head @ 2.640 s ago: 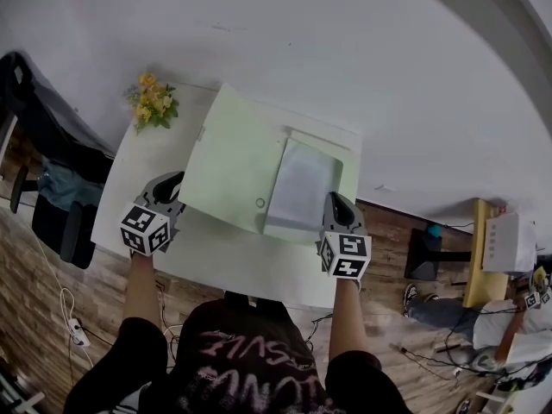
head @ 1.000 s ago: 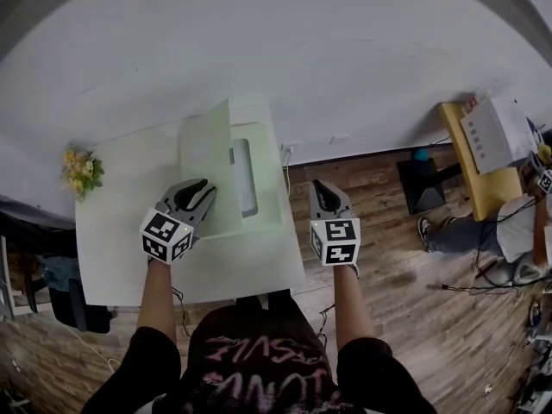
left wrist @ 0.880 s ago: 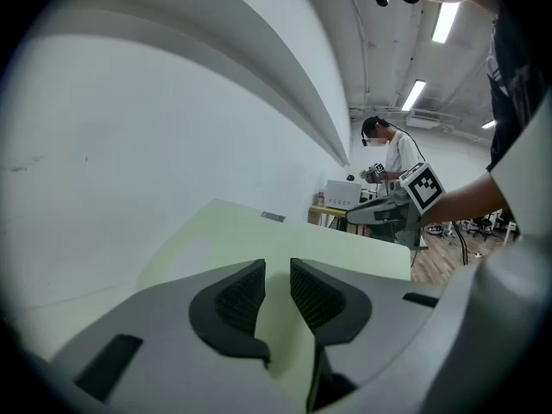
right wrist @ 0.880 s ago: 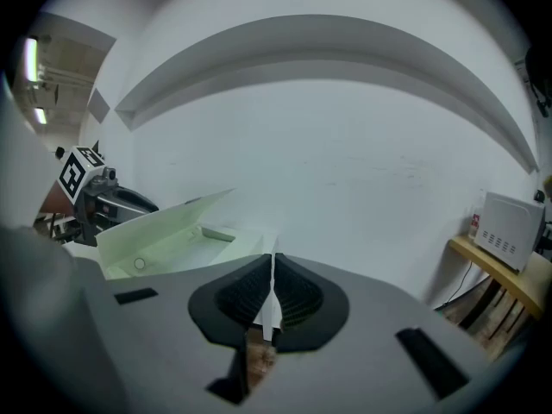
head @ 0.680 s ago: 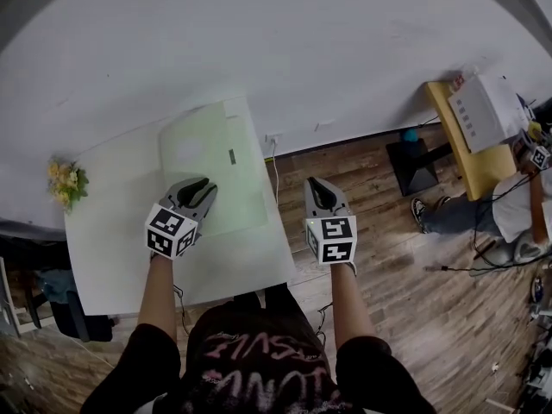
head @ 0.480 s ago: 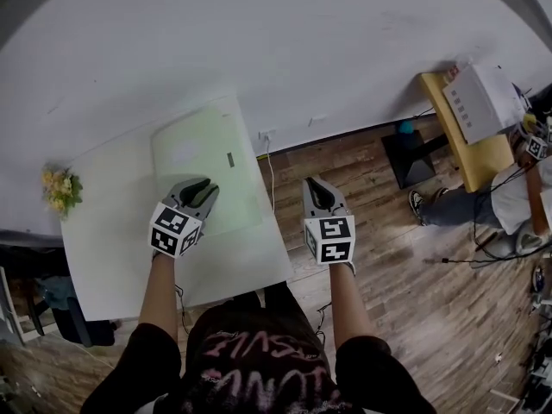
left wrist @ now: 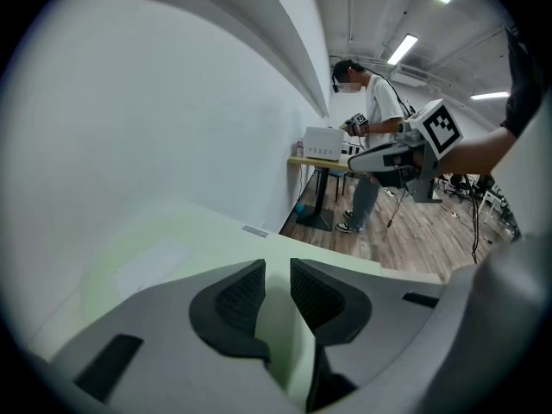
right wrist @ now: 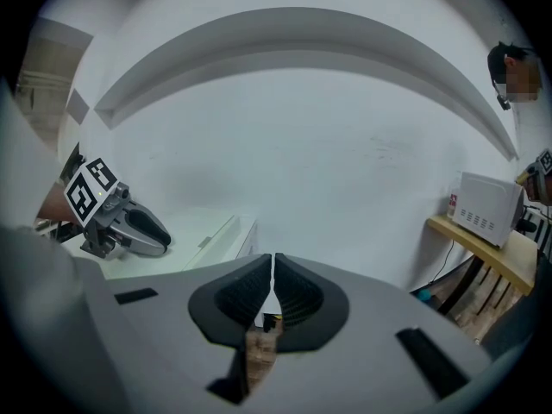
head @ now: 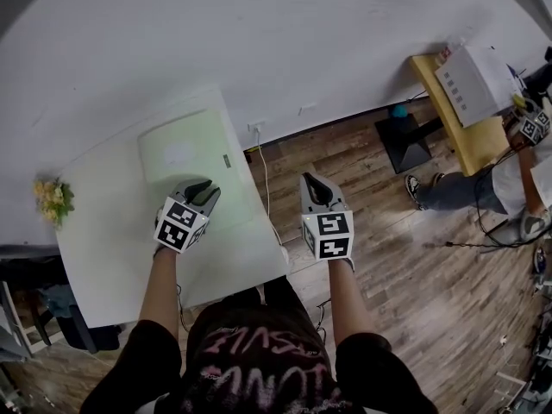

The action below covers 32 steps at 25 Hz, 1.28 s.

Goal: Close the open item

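Note:
A flat pale green case (head: pixel 184 156) lies shut on the white table (head: pixel 95 240), its small clasp (head: pixel 226 160) at its right edge. My left gripper (head: pixel 203 189) hovers over the case's near right part, jaws a little apart with nothing between them; the left gripper view shows the green lid (left wrist: pixel 164 253) just beyond its fingertips (left wrist: pixel 278 270). My right gripper (head: pixel 312 179) is off the table's right side, above the wooden floor, jaws together and empty. In the right gripper view the case (right wrist: pixel 211 227) and the left gripper (right wrist: pixel 162 235) appear at the left.
A small bunch of yellow flowers (head: pixel 50 198) stands at the table's far left. A cable (head: pixel 263 175) hangs off the table's right edge. A wooden side table with a white appliance (head: pixel 470 76), a black stand (head: pixel 405 141) and a person (head: pixel 517 179) are at the right.
The case's lid, which stood up open before, has come down flat. The left gripper followed it and now rests over the shut lid. The right gripper has drawn clear of the table.

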Tool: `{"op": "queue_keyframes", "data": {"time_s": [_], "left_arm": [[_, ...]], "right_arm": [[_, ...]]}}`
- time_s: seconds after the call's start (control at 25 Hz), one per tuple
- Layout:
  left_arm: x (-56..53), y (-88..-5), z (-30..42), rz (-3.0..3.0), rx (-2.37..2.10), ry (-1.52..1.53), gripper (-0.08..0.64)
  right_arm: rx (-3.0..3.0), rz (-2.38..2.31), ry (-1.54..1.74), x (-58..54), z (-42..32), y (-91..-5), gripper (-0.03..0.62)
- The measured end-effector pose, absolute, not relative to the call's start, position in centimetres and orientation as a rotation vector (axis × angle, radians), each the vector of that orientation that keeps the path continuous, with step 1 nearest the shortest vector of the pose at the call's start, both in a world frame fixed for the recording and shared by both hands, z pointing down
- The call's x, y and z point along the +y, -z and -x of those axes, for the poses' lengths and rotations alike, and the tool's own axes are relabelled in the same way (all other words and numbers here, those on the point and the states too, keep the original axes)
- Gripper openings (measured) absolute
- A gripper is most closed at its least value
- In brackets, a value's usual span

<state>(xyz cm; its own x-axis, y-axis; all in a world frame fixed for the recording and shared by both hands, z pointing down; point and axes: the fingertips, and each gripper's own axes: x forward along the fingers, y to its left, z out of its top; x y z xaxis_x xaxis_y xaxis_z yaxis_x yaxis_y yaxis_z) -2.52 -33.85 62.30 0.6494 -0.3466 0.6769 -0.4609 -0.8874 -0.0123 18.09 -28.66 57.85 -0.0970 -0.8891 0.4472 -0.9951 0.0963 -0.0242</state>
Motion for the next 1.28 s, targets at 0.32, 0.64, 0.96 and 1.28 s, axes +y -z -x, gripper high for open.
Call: {"op": "queue_keyframes", "data": {"time_s": [0.32,0.64,0.96,1.28], "left_arm": [[-33.3,-63.8,1.7,-2.683,-0.599,-1.208,0.097],[-33.1,-64.3,1.6,-2.648,-0.558,-1.241,0.077],[-33.3,-63.7,1.6,-2.681,-0.641,-1.188,0.077],[-34.2,-59.9,3.7,-2.715,-0.829,-0.995,0.075]], "right_arm": [[-2.036,-1.884,-0.495,-27.7,-19.1,-57.9,0.028],[-2.038,-1.897,-0.503,-27.5,-19.1,-57.8,0.026],[-2.05,-1.893,-0.501,-27.4,-18.9,-57.5,0.026],[-2.096,-1.854,-0.46,-28.4,-17.2,-56.4,0.028]]}}
